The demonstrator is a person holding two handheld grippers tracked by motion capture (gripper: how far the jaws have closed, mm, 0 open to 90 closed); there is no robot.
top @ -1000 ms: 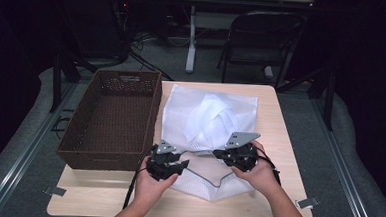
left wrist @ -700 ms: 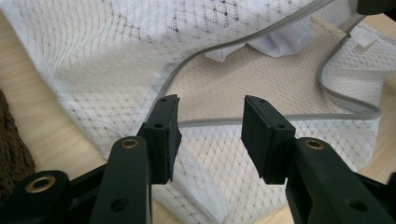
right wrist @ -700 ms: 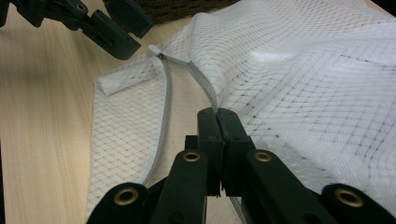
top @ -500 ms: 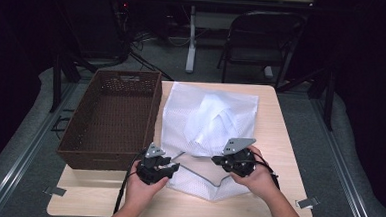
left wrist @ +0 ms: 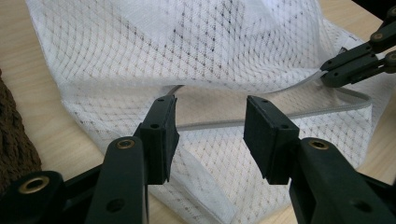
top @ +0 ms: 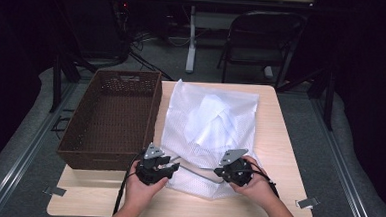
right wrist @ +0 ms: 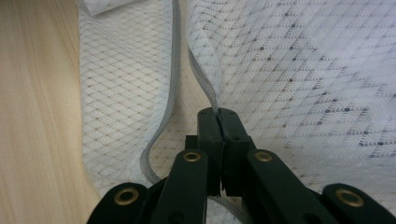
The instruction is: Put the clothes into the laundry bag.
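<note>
Table [top: 279, 143] with basket [top: 113, 117], mesh bag [top: 210, 124]

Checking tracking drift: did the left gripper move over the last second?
Yes. The left gripper pulled back toward the person and slightly left, nearer the wicker basket's front corner; its jaws are open.

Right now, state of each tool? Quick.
Left tool: open, holding nothing, jaws apart just short of the mesh bag.
Right tool: closed on the bag's grey zipper edge.

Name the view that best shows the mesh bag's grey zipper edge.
The right gripper view: the grey zipper edge runs close-up, pinched by the right gripper. The left gripper view shows it farther off; the high view, only a thin line.
</note>
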